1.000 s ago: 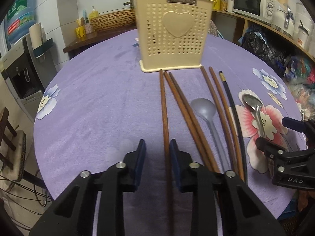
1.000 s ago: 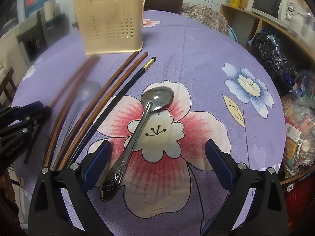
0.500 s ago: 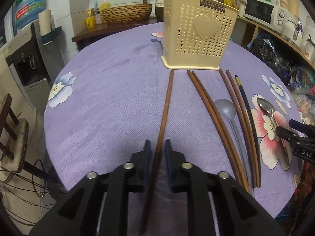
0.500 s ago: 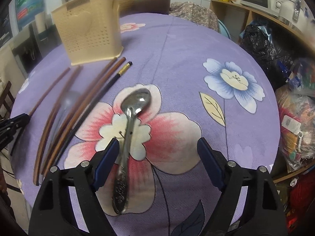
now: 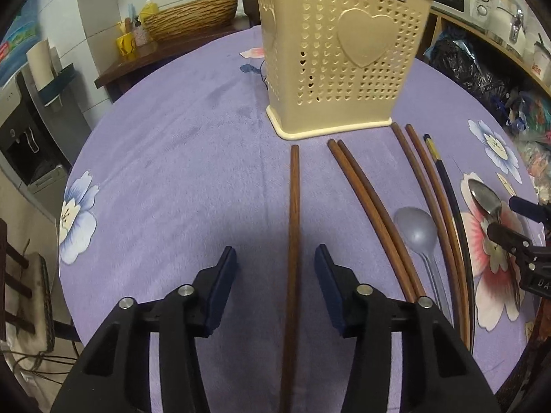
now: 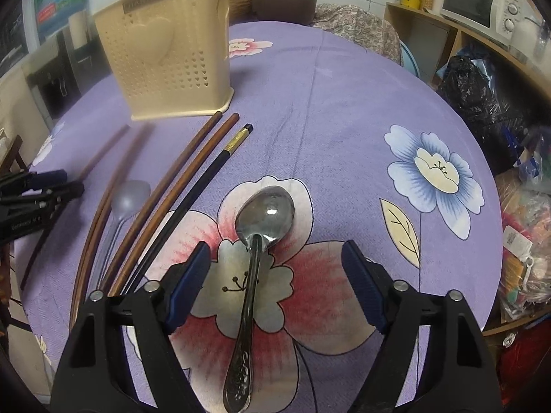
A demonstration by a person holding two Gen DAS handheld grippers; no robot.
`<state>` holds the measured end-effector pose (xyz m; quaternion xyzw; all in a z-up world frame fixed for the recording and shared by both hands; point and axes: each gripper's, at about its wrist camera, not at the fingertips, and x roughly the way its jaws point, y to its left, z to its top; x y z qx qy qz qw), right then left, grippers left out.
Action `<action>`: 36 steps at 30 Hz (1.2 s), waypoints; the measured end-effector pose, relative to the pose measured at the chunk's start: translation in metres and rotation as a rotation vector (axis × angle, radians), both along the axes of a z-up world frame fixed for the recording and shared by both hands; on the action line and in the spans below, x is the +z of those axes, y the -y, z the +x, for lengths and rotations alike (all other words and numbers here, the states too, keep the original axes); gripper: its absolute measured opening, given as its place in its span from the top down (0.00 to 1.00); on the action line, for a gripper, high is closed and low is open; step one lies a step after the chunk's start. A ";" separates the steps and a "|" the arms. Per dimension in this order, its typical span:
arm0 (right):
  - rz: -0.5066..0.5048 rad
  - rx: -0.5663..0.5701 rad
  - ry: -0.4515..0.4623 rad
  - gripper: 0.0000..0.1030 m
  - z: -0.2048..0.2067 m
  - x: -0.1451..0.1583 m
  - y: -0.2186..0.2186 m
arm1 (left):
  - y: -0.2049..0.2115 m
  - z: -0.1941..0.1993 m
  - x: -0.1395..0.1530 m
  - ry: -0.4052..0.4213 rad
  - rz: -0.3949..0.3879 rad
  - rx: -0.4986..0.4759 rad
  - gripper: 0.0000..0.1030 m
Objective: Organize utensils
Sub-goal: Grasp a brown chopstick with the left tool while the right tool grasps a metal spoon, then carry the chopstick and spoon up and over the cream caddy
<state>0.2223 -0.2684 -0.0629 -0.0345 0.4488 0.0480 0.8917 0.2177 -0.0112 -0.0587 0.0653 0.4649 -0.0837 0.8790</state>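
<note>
A cream perforated utensil holder (image 5: 337, 58) (image 6: 165, 51) stands upright at the far side of the purple tablecloth. In front of it lie several brown chopsticks, one black chopstick (image 6: 206, 179), a grey plastic spoon (image 5: 416, 230) and a metal spoon (image 6: 265, 213). My left gripper (image 5: 277, 268) is open, and a single brown chopstick (image 5: 292, 241) lies on the cloth between its fingers, touched by neither. My right gripper (image 6: 275, 272) is open wide over the metal spoon's handle, which runs between the two fingers without contact.
A pair of brown chopsticks (image 5: 372, 206) lies right of the single one. The round table's edge is near both grippers. A chair (image 5: 13, 296) stands at the left, and shelves with bags (image 6: 482, 96) and a microwave (image 6: 471, 0) at the right.
The left gripper closed around the single brown chopstick half a second ago and has now opened wide, leaving it on the cloth. The right gripper shifted until the metal spoon's handle sat between its fingers.
</note>
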 end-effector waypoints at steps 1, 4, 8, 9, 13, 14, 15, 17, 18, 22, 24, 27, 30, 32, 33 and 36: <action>0.002 0.003 -0.009 0.36 0.002 -0.001 0.000 | 0.000 0.004 0.000 -0.006 0.004 -0.003 0.59; 0.000 0.009 -0.013 0.40 0.008 -0.001 -0.004 | 0.001 0.020 0.002 -0.036 0.008 -0.010 0.66; -0.002 0.019 -0.024 0.48 0.018 0.000 -0.008 | 0.006 0.038 0.002 -0.056 0.015 -0.017 0.71; 0.002 0.023 -0.028 0.50 0.020 0.000 -0.008 | 0.009 0.042 0.003 -0.060 0.016 -0.017 0.71; -0.003 0.039 -0.038 0.62 0.023 0.002 -0.011 | 0.014 0.050 0.004 -0.062 0.028 -0.020 0.77; -0.002 0.041 -0.039 0.62 0.024 0.002 -0.012 | 0.015 0.052 0.004 -0.064 0.028 -0.020 0.78; 0.001 0.043 -0.040 0.62 0.025 0.002 -0.011 | 0.016 0.054 0.005 -0.065 0.028 -0.020 0.79; 0.009 0.046 -0.041 0.62 0.025 0.002 -0.011 | 0.018 0.057 0.005 -0.067 0.031 -0.023 0.83; 0.011 0.047 -0.042 0.62 0.024 0.002 -0.010 | 0.019 0.059 0.005 -0.068 0.031 -0.025 0.85; 0.018 0.055 -0.044 0.63 0.024 0.002 -0.010 | 0.026 0.060 0.005 -0.063 0.055 -0.039 0.91; 0.021 0.060 -0.044 0.63 0.024 0.003 -0.009 | 0.028 0.058 0.005 -0.057 0.068 -0.041 0.92; 0.032 0.068 -0.045 0.63 0.027 0.002 -0.006 | 0.028 0.056 0.005 -0.051 0.065 -0.040 0.92; 0.063 0.077 -0.042 0.63 0.026 0.002 -0.002 | 0.026 0.053 0.006 -0.046 0.040 -0.036 0.92; 0.084 0.080 -0.035 0.63 0.025 0.003 -0.001 | 0.024 0.051 0.007 -0.039 0.025 -0.027 0.92; 0.094 0.083 -0.028 0.63 0.024 0.004 0.001 | 0.021 0.053 0.008 -0.033 0.018 -0.023 0.92; 0.134 0.098 -0.001 0.63 0.018 0.012 0.003 | 0.016 0.047 0.018 -0.004 -0.018 -0.016 0.92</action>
